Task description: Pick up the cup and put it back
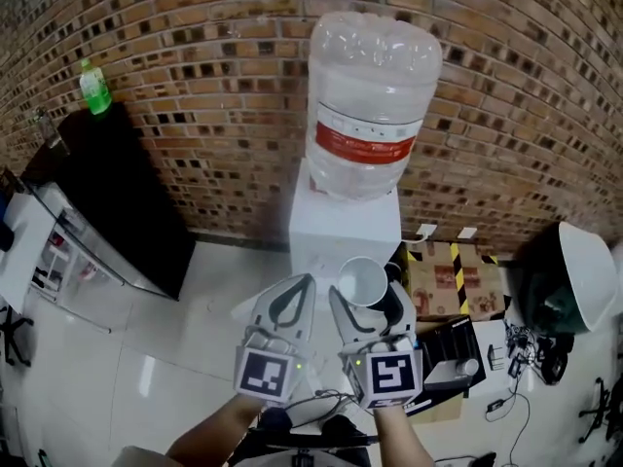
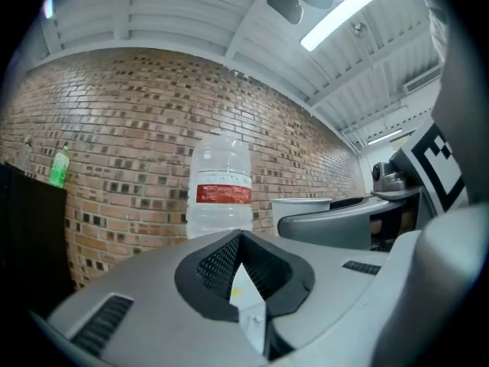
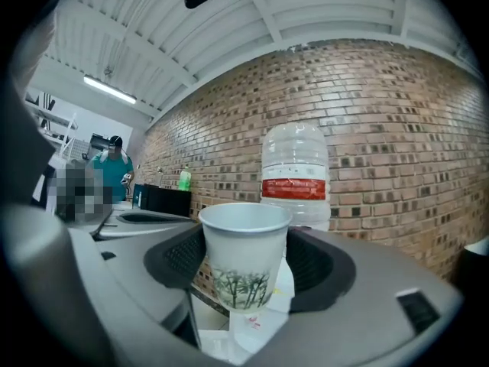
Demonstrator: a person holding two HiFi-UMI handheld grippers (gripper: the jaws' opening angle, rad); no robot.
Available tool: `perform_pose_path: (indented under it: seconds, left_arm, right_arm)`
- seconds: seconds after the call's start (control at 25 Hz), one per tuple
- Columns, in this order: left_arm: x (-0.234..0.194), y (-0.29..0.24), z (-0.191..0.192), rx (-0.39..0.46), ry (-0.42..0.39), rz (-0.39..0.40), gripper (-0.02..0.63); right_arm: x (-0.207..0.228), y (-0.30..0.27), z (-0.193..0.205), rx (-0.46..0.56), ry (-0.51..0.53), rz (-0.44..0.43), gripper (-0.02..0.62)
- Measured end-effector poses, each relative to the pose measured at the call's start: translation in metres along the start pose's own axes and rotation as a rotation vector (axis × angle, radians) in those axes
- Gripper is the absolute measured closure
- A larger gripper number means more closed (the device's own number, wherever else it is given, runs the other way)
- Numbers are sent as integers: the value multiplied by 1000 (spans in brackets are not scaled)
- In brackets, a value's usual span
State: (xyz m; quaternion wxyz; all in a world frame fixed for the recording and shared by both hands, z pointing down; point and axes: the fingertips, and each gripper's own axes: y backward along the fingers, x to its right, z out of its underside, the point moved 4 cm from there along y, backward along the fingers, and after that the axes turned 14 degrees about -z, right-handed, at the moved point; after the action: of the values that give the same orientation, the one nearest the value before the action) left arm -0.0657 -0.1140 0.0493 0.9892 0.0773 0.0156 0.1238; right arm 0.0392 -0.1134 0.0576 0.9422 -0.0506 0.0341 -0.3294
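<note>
A white paper cup (image 1: pixel 362 278) with a tree print sits upright between the jaws of my right gripper (image 1: pixel 368 298), which is shut on the cup's sides. In the right gripper view the cup (image 3: pixel 243 251) fills the gap between the dark pads (image 3: pixel 177 258). It hangs in the air in front of the white water dispenser (image 1: pixel 343 230), below the big clear bottle (image 1: pixel 371 95). My left gripper (image 1: pixel 293 298) is just left of it, shut with nothing held. In the left gripper view its jaws (image 2: pixel 241 243) meet at the tip, and the cup (image 2: pixel 299 205) shows at the right.
A brick wall runs behind the dispenser. A black cabinet (image 1: pixel 112 188) with a green bottle (image 1: pixel 94 88) on top stands to the left. A cardboard box (image 1: pixel 450 278), a white domed object (image 1: pixel 587 272) and cables (image 1: pixel 516 358) lie to the right on the white tiled floor.
</note>
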Motion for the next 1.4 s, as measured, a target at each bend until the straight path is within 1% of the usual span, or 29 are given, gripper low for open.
perform_pose_path:
  seconds: [0.12, 0.2, 0.32, 0.48, 0.56, 1.0, 1.12, 1.28, 1.4]
  left_arm:
    - [3, 4, -17, 13, -16, -5, 618]
    - [7, 5, -22, 16, -22, -6, 618]
    - [14, 1, -31, 30, -9, 5, 618]
    - [20, -5, -45, 51, 10, 23, 618]
    - [22, -6, -49, 68, 17, 27, 618]
    - [29, -7, -49, 69, 29, 46, 618]
    - [29, -8, -47, 68, 31, 45, 618]
    - [29, -12, -45, 69, 42, 46, 617]
    - [29, -14, -45, 75, 46, 42, 617]
  right_arm:
    - [-1, 13, -16, 3, 1, -15, 262]
    - [-2, 21, -21, 2, 0, -19, 262]
    - [-1, 26, -27, 9, -18, -28, 262]
    - [1, 29, -32, -36, -41, -31, 262]
    - [5, 29, -30, -9, -33, -30, 262]
    - [9, 31, -30, 7, -50, -5, 262]
    - [7, 30, -29, -27, -62, -1, 262]
    - [10, 26, -25, 21, -56, 3, 262]
    - [13, 24, -27, 21, -51, 6, 262]
